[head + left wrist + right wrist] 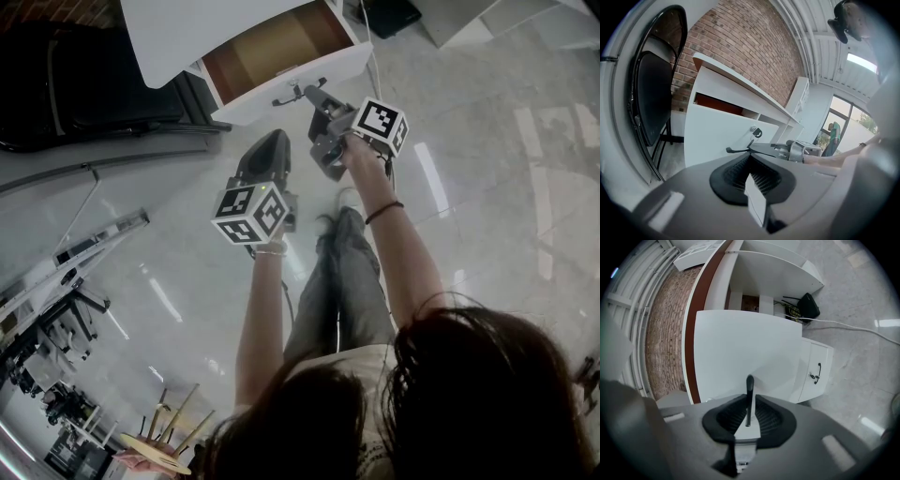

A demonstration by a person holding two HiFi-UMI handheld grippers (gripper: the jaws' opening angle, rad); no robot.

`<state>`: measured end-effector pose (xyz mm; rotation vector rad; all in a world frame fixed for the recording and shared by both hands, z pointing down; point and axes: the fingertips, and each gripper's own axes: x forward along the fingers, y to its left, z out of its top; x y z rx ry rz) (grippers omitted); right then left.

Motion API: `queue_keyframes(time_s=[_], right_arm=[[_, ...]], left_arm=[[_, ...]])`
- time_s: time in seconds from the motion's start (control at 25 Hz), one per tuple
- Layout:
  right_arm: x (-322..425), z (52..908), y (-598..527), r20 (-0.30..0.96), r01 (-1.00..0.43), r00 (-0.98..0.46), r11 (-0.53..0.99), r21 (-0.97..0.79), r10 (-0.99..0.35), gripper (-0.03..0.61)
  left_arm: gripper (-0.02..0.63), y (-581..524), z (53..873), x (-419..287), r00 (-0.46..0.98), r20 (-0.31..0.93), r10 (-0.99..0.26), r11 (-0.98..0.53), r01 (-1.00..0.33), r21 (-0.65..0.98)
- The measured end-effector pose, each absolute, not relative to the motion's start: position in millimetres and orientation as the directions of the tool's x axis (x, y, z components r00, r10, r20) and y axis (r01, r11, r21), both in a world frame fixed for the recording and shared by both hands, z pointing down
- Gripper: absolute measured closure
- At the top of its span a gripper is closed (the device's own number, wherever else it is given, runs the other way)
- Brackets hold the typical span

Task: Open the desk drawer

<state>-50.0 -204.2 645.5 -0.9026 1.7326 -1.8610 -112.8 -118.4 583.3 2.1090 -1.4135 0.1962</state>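
Observation:
The white desk drawer (281, 70) stands pulled out, its brown inside (272, 42) showing in the head view. My right gripper (311, 96) is shut on the drawer's black handle (292, 94); in the right gripper view the handle bar (749, 390) runs between the pads of the right gripper (749, 404), against the white drawer front (740, 343). My left gripper (270, 150) hangs lower left of the drawer, shut, holding nothing. From the left gripper (751, 161) I see the drawer front (712, 136), its lock (756, 132), the handle (738, 150) and the right gripper (790, 150).
A black folding chair (84, 84) stands left of the drawer. A white cabinet door with a handle (818, 372) is beside the desk, and a black bag (807, 306) and a cable (848, 326) lie beneath it. Metal stands (66, 281) are at left. The person's legs (342, 272) are below the grippers.

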Motion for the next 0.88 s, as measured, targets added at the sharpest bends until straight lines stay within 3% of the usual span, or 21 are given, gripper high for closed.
queue_keyframes(time_s=[0.56,0.88], right_arm=[[-41,644,-195,0.184,-0.133,-0.681,-0.128,-0.983,-0.709,0.494],[-36,618,-186,0.223,-0.268,-0.689,-0.043,-0.962,-0.690,0.495]], left_arm=[[0.621,-117,581,-108,0.433,0.427,-0.794,-0.265,-0.878,0.398],[0.620,-114,568,-106,0.439,0.423,-0.793,-0.268,-0.874,0.405]])
